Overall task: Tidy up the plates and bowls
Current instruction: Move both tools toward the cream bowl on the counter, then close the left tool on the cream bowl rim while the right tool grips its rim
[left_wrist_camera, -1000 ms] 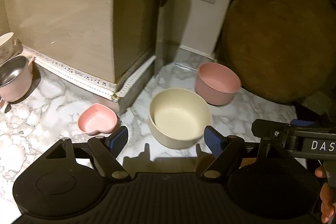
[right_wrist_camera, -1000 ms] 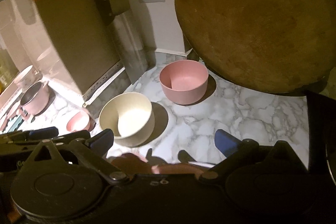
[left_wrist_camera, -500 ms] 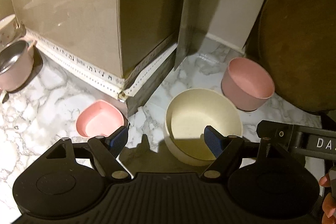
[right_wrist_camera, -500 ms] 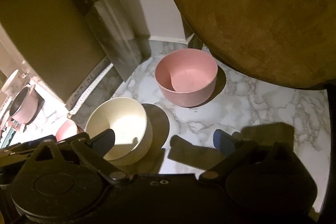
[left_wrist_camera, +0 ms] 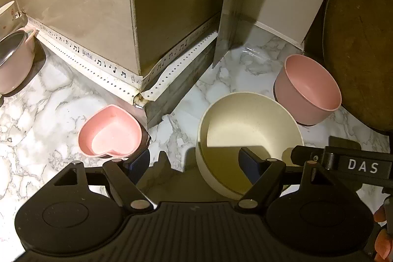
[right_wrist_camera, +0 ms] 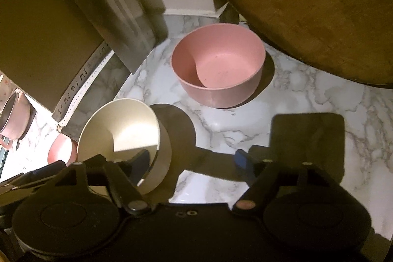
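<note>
A round cream-coloured bowl [left_wrist_camera: 248, 139] is sitting upright on the white marble-patterned countertop [left_wrist_camera: 49, 95], near the corner of a beige boxy cabinet [left_wrist_camera: 98, 4] edged with white tape printed with music notes [left_wrist_camera: 98, 63]. A round pink bowl [left_wrist_camera: 309, 92] is standing just beside it, farther back, in front of a large round wooden board [left_wrist_camera: 358, 41] that is leaning upright. A small pink heart-shaped dish [left_wrist_camera: 110, 131] is lying on the counter on the cream bowl's other side, apart from it. A pink pot with a metal interior [left_wrist_camera: 12, 63] is resting well apart at the counter's far edge.

The left gripper [left_wrist_camera: 194, 162] is hovering with its jaws standing wide; one blue pad [left_wrist_camera: 248, 161] is hanging over the cream bowl's interior, the other outside its near wall, neither pressing on it.

The right gripper [right_wrist_camera: 190, 160] is hovering beside it, its jaws closing with only bare counter showing between them; its left finger is overlapping the cream bowl [right_wrist_camera: 122, 129] in view, and whether it is touching cannot be told. The pink bowl [right_wrist_camera: 218, 68] is lying ahead of it, apart. A cleaver [right_wrist_camera: 113, 23] is leaning against the cabinet.
</note>
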The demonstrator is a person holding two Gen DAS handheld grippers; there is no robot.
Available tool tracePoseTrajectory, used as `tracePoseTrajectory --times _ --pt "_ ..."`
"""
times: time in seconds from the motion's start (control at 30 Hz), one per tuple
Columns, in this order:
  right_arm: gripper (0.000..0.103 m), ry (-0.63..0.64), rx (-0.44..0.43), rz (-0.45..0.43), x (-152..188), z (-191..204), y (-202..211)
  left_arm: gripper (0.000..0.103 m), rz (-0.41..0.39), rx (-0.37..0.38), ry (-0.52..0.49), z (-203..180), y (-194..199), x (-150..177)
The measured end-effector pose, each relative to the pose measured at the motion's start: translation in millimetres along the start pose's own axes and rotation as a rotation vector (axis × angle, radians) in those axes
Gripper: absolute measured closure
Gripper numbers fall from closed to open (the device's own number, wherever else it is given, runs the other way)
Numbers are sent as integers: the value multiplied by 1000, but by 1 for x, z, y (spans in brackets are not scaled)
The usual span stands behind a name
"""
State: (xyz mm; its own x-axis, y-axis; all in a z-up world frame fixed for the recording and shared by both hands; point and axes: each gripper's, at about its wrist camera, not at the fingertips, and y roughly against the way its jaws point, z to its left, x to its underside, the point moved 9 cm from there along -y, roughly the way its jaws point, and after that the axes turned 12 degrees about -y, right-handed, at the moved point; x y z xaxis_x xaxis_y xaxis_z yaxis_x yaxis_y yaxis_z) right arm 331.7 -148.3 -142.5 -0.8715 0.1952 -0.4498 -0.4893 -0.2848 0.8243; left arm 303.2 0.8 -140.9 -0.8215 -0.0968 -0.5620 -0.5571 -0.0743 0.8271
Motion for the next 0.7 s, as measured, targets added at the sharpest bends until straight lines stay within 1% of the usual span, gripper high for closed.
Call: tracePoseTrajectory --times 0.07,0.1,0.13,0.17,0.2,0.23,0.27,0.3,0.37,0.4,0.43,0.57,0.63,0.7 --pt "41 -3 -10 8 0 2 -3 25 -1 2 1 0 -1 0" --pt "44 -2 -15 11 0 2 -4 25 -4 -1 5 0 -2 -1" --pt "48 0 -22 14 0 4 -5 28 -8 1 15 0 -2 -1" --pt "52 1 -26 16 0 5 -5 34 -11 11 28 0 -2 -1" --pt "53 4 -30 18 0 7 -6 36 -10 22 42 0 -2 -1" --pt "57 7 -32 19 0 8 -6 42 -8 31 50 -1 -1 -1" --pt "61 9 -39 20 0 10 -5 47 -9 32 51 -2 -1 -1" --pt "63 13 -43 20 0 11 -5 49 -12 30 50 -3 0 -2" --pt "68 19 -49 22 0 14 -5 67 -18 38 48 -5 0 -3" --pt "70 18 -52 23 0 15 -6 69 -19 46 49 -6 1 -3" --pt "75 19 -56 25 0 16 -6 70 -20 50 52 -7 1 -4" --pt "87 29 -66 25 2 20 -5 81 -28 61 62 -9 2 -4" --pt "92 35 -63 20 2 21 -4 86 -26 59 57 -9 2 -4" --pt "93 41 -57 14 2 22 -3 89 -25 60 59 -7 3 -4"
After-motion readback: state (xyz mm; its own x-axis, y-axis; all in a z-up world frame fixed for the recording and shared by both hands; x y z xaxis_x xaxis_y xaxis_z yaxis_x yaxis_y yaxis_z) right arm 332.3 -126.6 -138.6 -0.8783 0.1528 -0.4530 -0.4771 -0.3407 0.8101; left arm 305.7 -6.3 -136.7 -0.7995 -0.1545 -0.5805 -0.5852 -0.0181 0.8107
